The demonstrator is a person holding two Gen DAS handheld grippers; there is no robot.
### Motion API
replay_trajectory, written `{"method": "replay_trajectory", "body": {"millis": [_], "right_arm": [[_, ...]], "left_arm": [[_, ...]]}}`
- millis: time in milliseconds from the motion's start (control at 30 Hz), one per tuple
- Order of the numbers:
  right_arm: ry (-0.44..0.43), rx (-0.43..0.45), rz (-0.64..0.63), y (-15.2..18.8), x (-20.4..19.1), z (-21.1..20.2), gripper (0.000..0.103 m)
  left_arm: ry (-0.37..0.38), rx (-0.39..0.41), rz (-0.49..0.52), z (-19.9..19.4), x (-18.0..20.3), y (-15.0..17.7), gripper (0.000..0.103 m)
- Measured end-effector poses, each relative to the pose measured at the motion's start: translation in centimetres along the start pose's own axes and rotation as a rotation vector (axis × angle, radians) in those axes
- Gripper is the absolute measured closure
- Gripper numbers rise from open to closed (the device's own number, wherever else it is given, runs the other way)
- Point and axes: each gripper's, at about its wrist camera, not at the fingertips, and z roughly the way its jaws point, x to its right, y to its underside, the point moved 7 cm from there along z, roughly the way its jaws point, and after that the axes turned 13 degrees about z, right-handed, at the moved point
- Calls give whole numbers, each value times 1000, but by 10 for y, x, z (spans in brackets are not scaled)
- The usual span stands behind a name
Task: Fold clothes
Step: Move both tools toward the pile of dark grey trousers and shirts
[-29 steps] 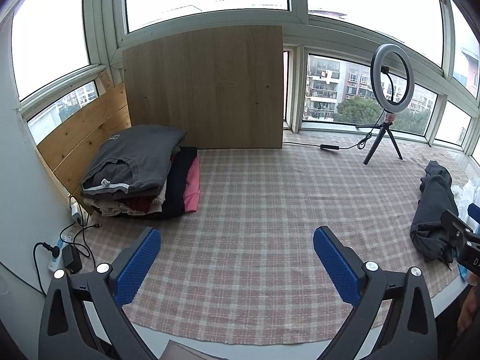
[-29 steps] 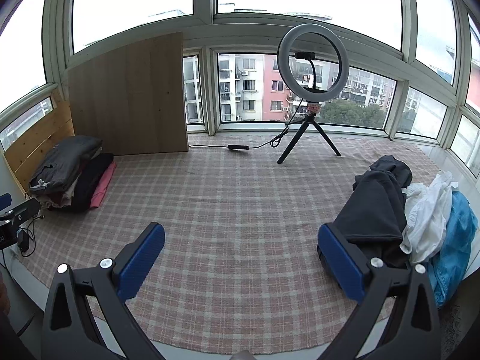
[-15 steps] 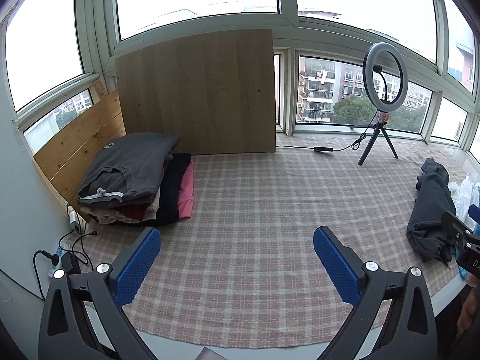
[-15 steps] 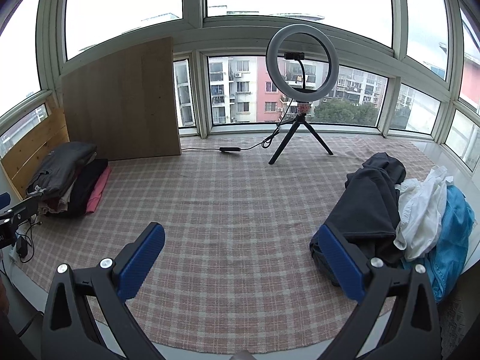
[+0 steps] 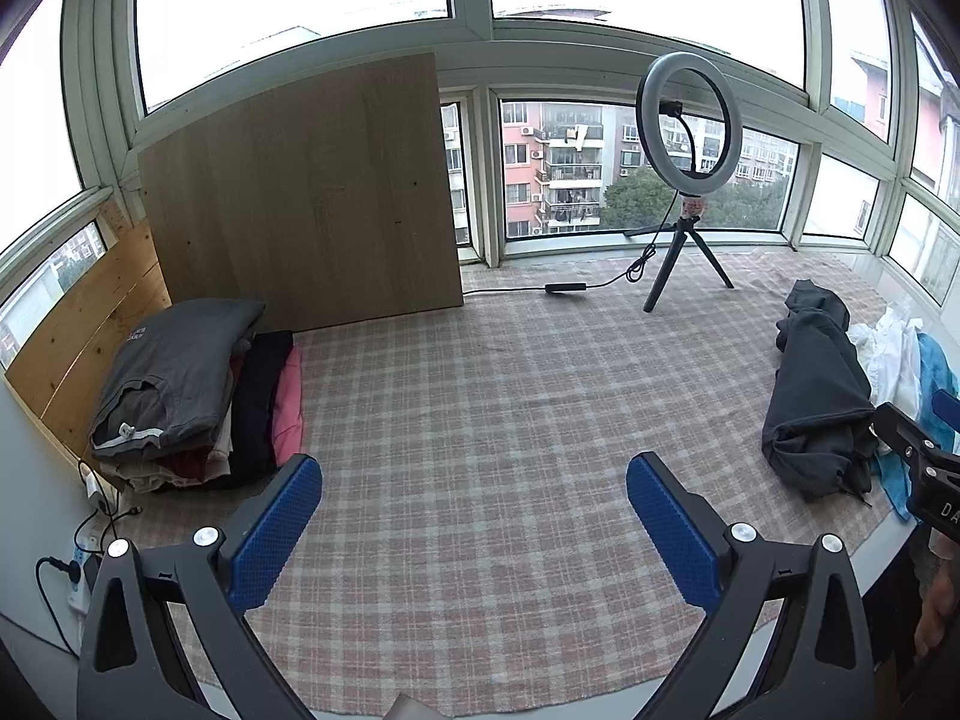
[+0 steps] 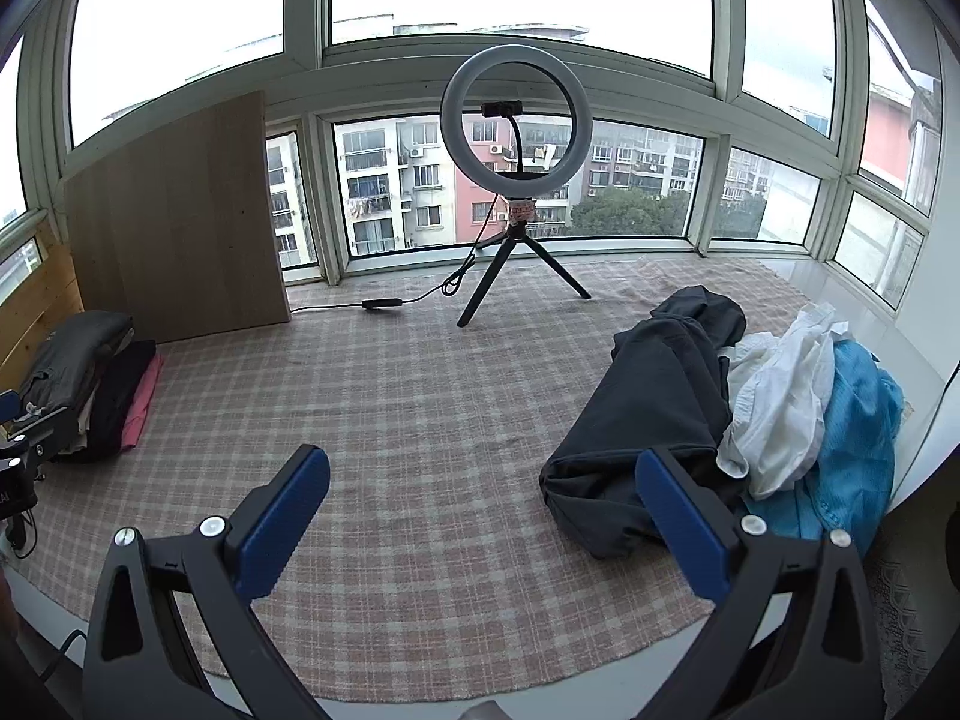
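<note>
Both tongs are empty with jaws spread wide. The left tongs (image 5: pixel 474 516) hang above the bare middle of the plaid cloth (image 5: pixel 480 396). The right tongs (image 6: pixel 483 510) hang low just beside the near end of the dark garment (image 6: pixel 648 408).

Clothes lie in two groups, well apart. At the left edge of the counter is a folded stack (image 5: pixel 186 396): a grey top with a small printed mark lies uppermost, and black, pink and pale layers show at the edges. At the right edge is a loose heap: the dark garment is bunched into a long roll, a crumpled white shirt (image 6: pixel 780 396) touches it, and a blue garment (image 6: pixel 858 420) lies beyond that.

Judgement: folded and unfolded clothes are both present, so the job looks partway. The dark roll is nearest the right tongs.

Handling notes (judgement): pinch a single layer at a hem or shoulder, not the whole roll. Drag it onto the open plaid area. Use both tongs to spread it flat before creasing.

Materials: the plaid cloth is woven, matte and slightly rumpled at the far edge. The dark fabric looks heavy and limp, and the white looks thin and wrinkly. The tong pads are blue and dimpled.
</note>
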Motion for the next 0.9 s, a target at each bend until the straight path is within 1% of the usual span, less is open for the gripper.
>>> {"method": "replay_trajectory", "body": {"millis": [500, 733, 900], "right_arm": [[155, 37, 111, -12, 77, -6, 0], [229, 51, 158, -13, 116, -15, 0], [280, 61, 188, -13, 140, -23, 0]], "left_arm": [[150, 33, 138, 20, 74, -40, 1], [213, 65, 207, 21, 114, -55, 1], [257, 74, 245, 20, 140, -62, 1]]}}
